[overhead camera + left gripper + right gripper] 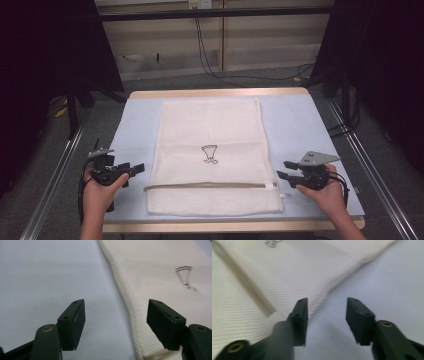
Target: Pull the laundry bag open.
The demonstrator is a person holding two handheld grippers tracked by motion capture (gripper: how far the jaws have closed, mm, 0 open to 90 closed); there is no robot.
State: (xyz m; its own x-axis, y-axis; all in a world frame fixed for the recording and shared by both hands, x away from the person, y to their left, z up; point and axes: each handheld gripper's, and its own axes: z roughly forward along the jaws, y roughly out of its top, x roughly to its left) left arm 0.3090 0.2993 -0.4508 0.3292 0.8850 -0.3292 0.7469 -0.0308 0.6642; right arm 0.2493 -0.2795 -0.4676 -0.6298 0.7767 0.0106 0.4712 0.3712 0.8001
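With both jaws wide and empty, the left gripper and right gripper flanked the mesh bag near the table's front edge; each should pinch only its side hem.

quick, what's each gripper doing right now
left gripper: open, holding nothing, at the mesh bag's left edge
right gripper: open, holding nothing

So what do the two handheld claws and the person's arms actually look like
Both are black two-jaw tools with flat rectangular pads and brass-coloured pivot screws. The left claw carries a small grey plate and trails a black cable; the right claw has a larger grey three-cornered plate with holes and a black cable. The forearms are bare, with no sleeves in sight.
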